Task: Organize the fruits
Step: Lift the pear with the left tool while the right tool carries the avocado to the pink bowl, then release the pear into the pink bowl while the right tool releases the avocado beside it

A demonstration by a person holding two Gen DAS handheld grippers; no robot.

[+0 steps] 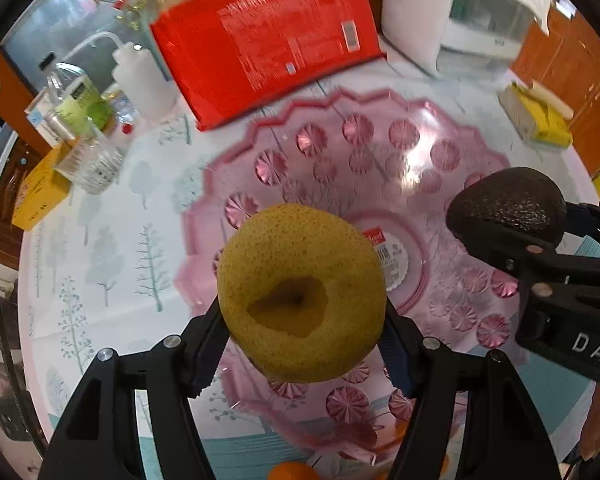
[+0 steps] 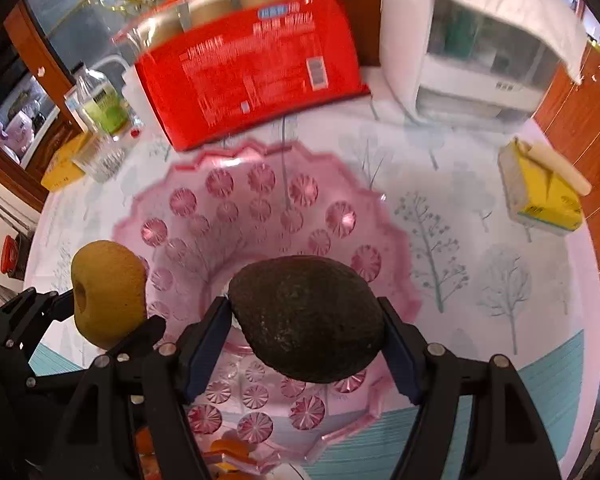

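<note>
My left gripper (image 1: 302, 320) is shut on a yellow pear (image 1: 300, 292) and holds it above the pink glass fruit plate (image 1: 340, 152). My right gripper (image 2: 306, 338) is shut on a dark avocado (image 2: 306, 320) and holds it above the same plate (image 2: 236, 196). In the left wrist view the avocado (image 1: 508, 200) and the right gripper show at the right. In the right wrist view the pear (image 2: 108, 292) and the left gripper show at the left. An orange fruit (image 1: 294, 472) lies at the near edge, half hidden.
A red package of jars (image 1: 260, 40) stands just behind the plate. Bottles (image 1: 88, 112) and a yellow box (image 1: 40, 196) stand at the back left. A white appliance (image 2: 460, 40) is at the back right, a yellow tissue pack (image 2: 540, 188) at the right.
</note>
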